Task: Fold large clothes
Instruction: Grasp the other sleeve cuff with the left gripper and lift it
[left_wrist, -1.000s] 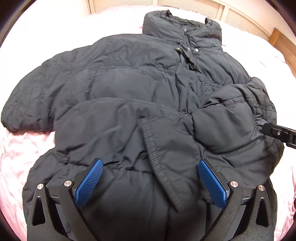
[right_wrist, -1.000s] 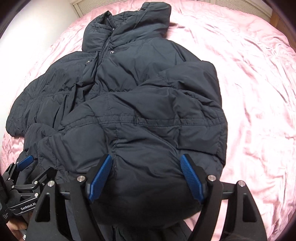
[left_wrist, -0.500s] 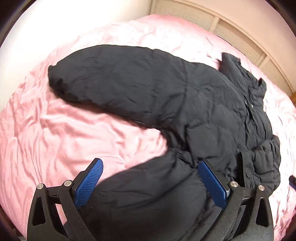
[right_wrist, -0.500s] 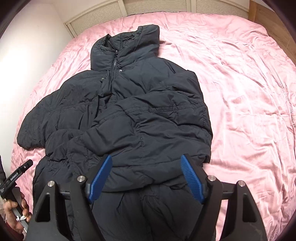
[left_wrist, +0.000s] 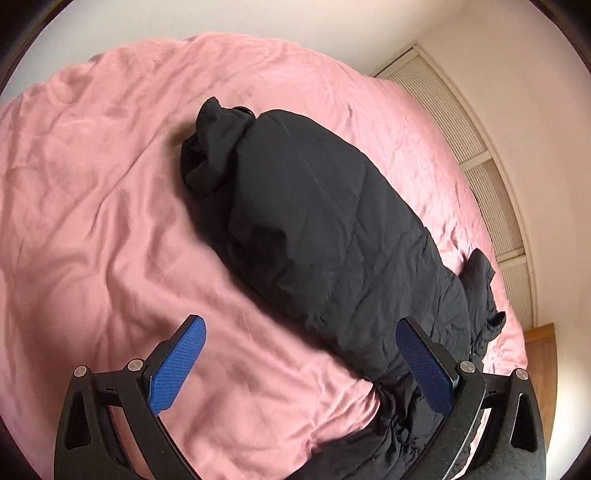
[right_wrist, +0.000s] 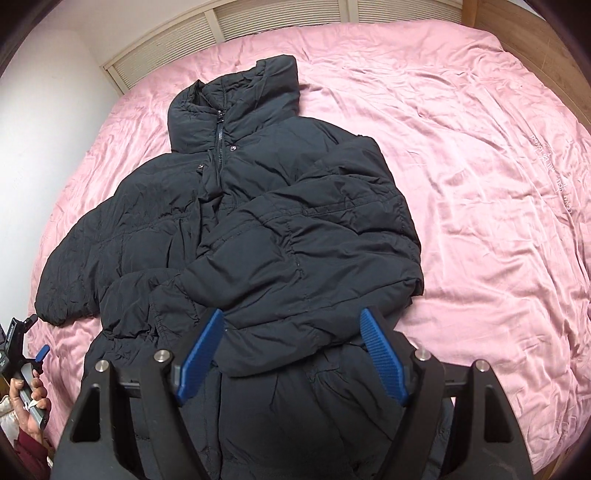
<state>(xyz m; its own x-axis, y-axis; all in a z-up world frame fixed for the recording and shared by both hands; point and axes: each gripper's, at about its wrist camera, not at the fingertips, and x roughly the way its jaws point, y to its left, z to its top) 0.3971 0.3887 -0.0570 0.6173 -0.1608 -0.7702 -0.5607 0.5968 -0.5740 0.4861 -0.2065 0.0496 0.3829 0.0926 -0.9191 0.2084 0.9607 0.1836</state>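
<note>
With both your left gripper (left_wrist: 301, 365) and right gripper (right_wrist: 291, 356) spread empty, the puffy jacket (right_wrist: 258, 229), lower centre, could spring unfolded.

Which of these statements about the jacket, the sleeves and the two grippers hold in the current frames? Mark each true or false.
1. The black jacket lies on a pink bedsheet. True.
2. The right gripper is clamped on fabric. False: its jaws are open, holding nothing.
3. One sleeve is folded across the jacket's front. True.
4. The left gripper is shut. False: it is open.
5. The collar is zipped up. True.
</note>
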